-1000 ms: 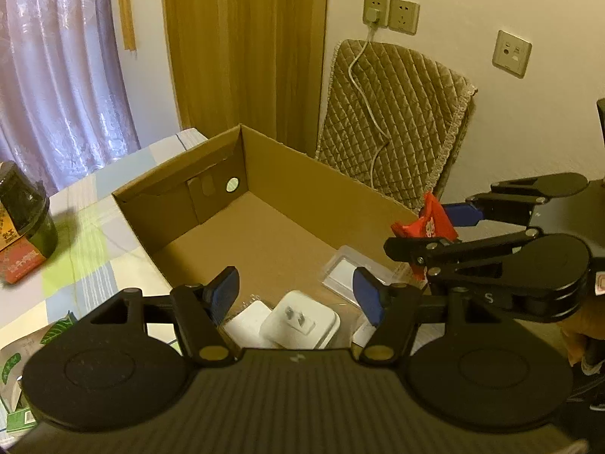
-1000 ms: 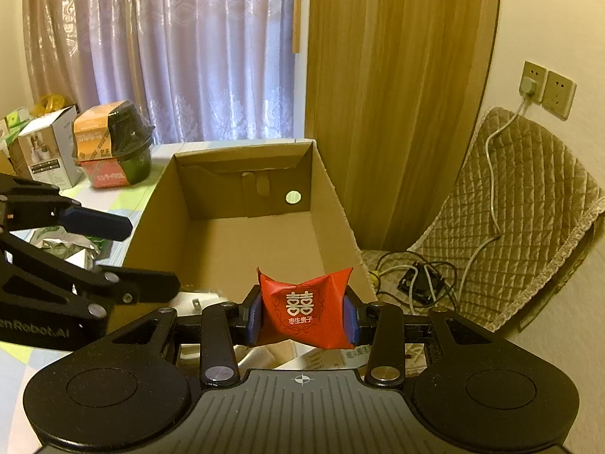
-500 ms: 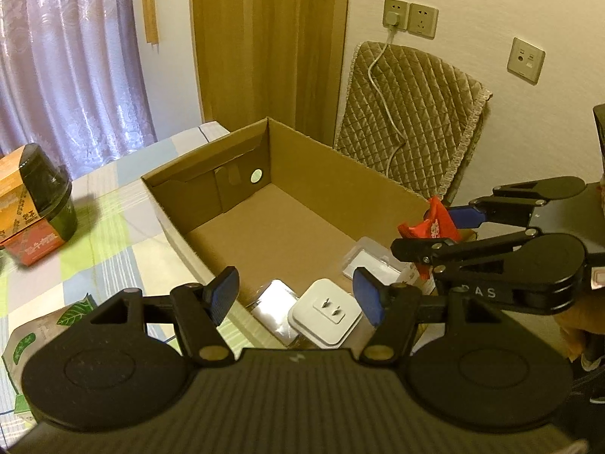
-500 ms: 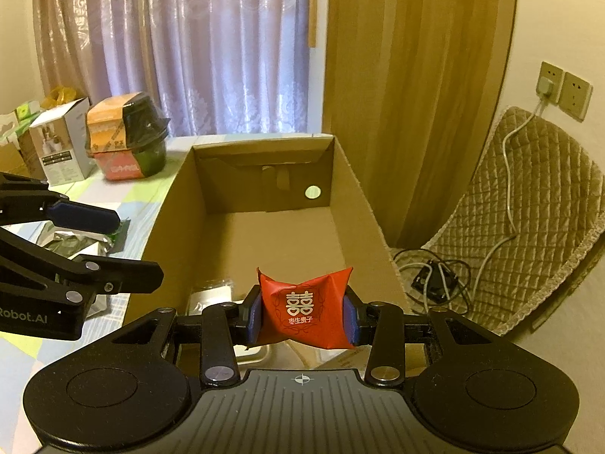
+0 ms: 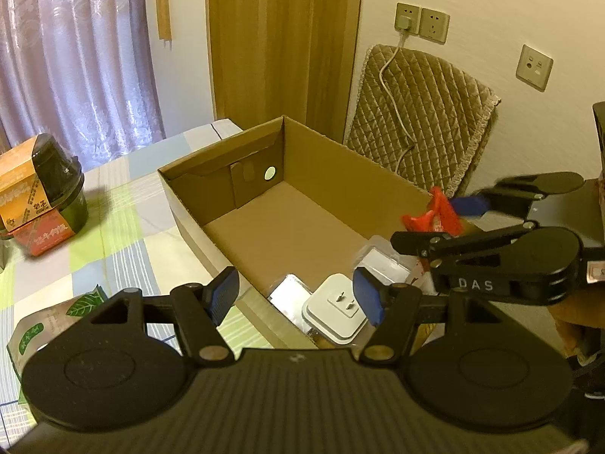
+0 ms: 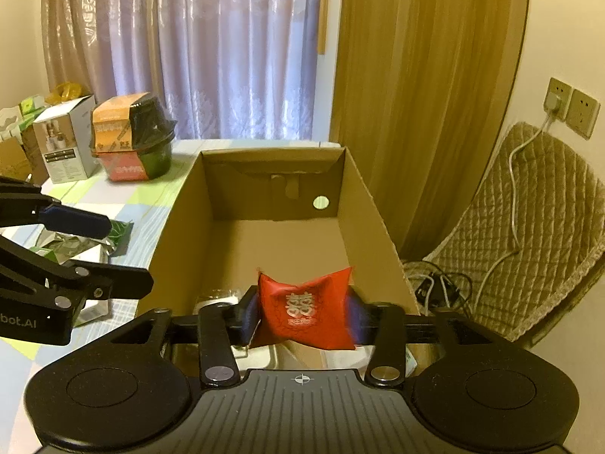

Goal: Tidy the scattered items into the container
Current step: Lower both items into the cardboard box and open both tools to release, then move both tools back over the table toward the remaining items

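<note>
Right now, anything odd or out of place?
Nothing damaged or spilled. The right gripper holds a red packet over the cardboard box; a foil pouch is on the table beside the box, not yet packed.

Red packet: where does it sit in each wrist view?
Left wrist: red packet at right, in the right gripper, over the box's near right corner.
Right wrist: red packet at lower centre, between the fingers.
Shared landmark: round hole in the box's far wall.
</note>
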A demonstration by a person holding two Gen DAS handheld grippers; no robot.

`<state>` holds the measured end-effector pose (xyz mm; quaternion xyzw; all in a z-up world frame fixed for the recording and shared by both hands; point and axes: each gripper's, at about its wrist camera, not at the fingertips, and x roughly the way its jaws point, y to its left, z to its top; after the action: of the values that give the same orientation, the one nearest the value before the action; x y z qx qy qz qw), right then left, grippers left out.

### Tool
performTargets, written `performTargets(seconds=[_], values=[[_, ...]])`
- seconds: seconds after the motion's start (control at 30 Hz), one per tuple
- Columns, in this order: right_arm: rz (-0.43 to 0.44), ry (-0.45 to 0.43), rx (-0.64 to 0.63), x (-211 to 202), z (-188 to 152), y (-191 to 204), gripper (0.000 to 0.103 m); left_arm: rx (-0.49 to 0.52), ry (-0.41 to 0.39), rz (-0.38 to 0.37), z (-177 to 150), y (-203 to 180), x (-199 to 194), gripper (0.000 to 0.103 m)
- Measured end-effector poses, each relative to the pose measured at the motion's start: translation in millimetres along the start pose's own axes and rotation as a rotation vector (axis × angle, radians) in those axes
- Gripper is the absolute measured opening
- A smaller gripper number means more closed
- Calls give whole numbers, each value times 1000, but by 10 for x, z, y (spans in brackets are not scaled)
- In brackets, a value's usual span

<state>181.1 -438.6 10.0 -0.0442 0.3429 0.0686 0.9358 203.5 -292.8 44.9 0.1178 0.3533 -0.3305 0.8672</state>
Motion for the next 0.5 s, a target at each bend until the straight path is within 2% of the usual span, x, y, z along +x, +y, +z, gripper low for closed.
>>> performTargets(seconds=[0.07,0.5], values=[[6,-21,5,-20,1,-12,84,-7,0,3,-17,15,-8,62],[20,-14,10,-44,22,35,84,-29,4,16,-102,105,-85,62]])
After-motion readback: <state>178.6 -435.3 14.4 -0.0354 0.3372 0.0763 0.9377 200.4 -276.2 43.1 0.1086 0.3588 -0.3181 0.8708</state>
